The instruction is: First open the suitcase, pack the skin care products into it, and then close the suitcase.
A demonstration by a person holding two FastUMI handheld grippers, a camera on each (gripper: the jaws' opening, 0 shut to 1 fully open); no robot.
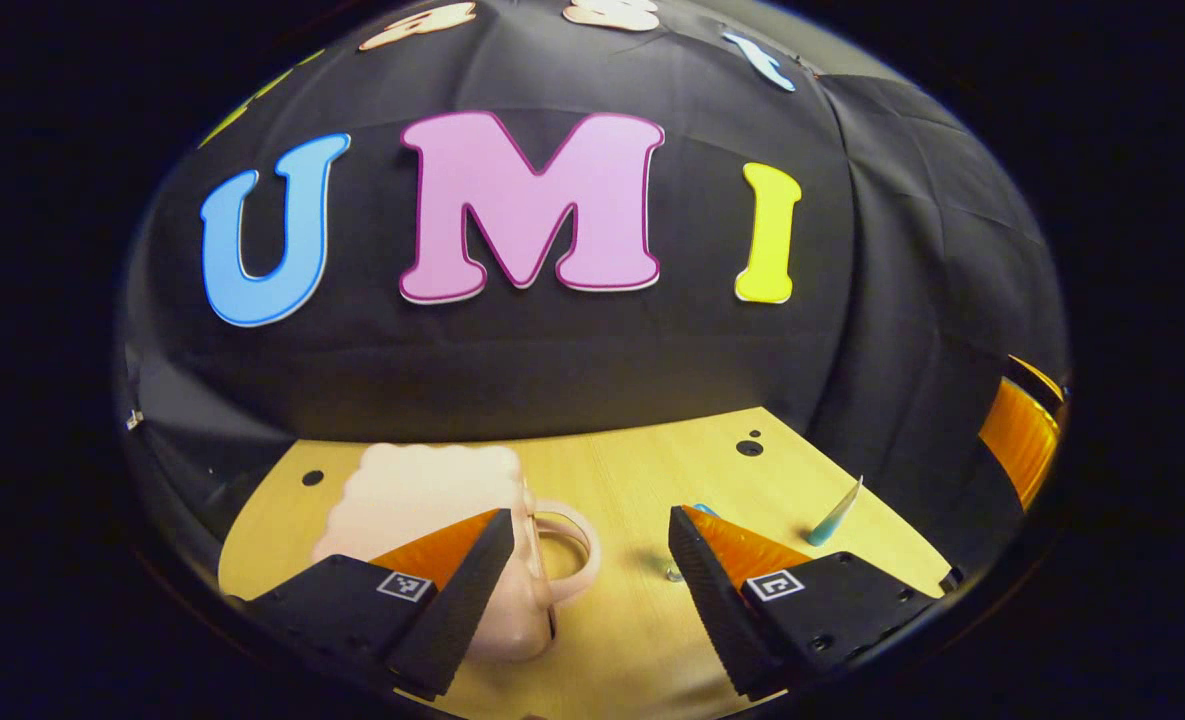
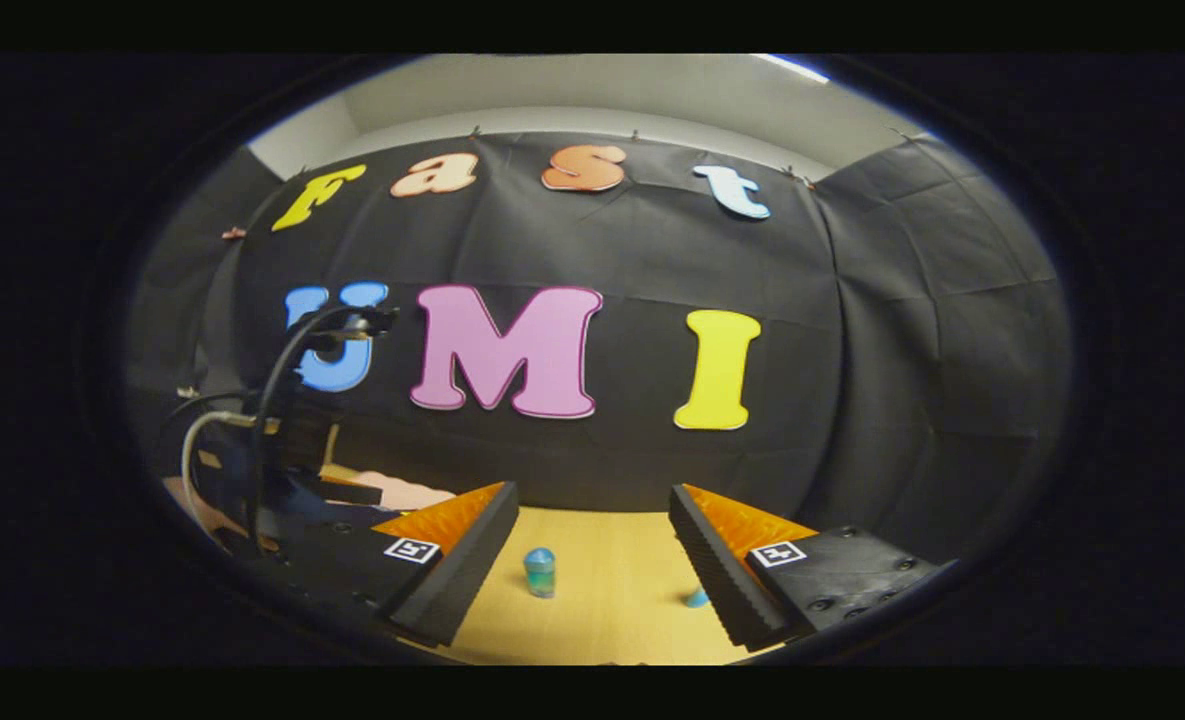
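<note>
Directly ahead of the left gripper (image 1: 584,570), in the left gripper view, a pale pink suitcase (image 1: 422,500) with a scalloped top edge and a looped handle stands on the wooden tabletop (image 1: 632,470). It looks closed, so nothing of its inside can be seen. This gripper's fingers are spread wide with nothing between them; the left finger (image 1: 462,590) overlaps the suitcase in the picture, though contact cannot be judged. To the right, a slim blue-and-white tube (image 1: 837,515) leans on the tabletop, near the black cloth wall (image 1: 552,360). A small blue item peeks out behind the right finger, too hidden to name.

Seen from the right gripper view, the right gripper (image 2: 592,565) also has its fingers parted and empty. Between them, farther off, a small teal bottle (image 2: 540,572) stands upright on the tabletop. Another bit of blue shows beside the right finger. At left, the other gripper's dark body and cables (image 2: 272,400) appear, with a sliver of the pink suitcase behind.

Bare wood lies between the suitcase and the tube, and around the bottle. The cloth wall closes off the tabletop's far edge.
</note>
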